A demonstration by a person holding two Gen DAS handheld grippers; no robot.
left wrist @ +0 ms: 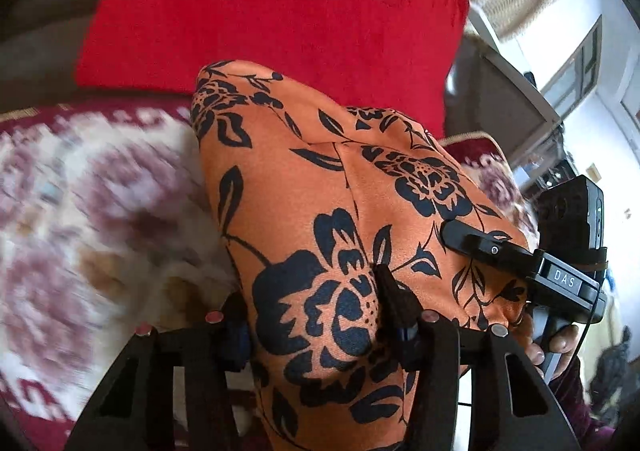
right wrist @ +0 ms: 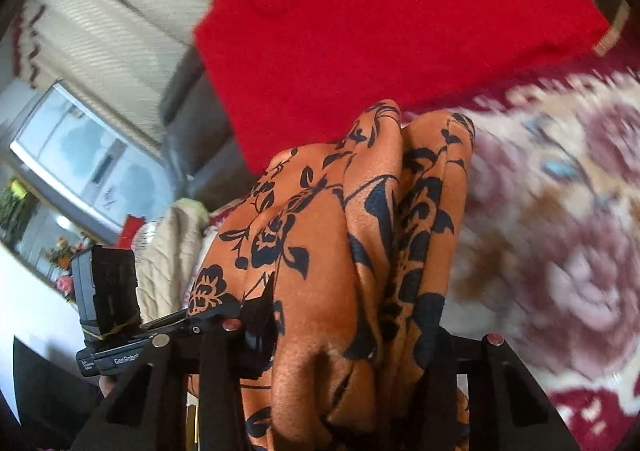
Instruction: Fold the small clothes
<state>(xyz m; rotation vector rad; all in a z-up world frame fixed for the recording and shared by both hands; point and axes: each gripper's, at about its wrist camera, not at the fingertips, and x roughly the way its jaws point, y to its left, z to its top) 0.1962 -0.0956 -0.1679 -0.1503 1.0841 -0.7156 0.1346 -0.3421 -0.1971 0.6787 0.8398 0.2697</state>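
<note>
Looking like a home living room: red cushion [left wrist: 272, 11] leaning on a sofa, floral maroon-cream cover [right wrist: 560, 211] lying over the seat, window [right wrist: 92, 167] showing, cream curtain [right wrist: 120, 23] hanging beside it.

orange black-floral garment [left wrist: 320, 235], red cushion [left wrist: 280, 11]

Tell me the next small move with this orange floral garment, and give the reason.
Probably draw the two grippers apart to spread the orange floral garment flat. The left gripper and right gripper both clamp bunched fabric close together, so it hangs in folds above the patterned cover.
</note>
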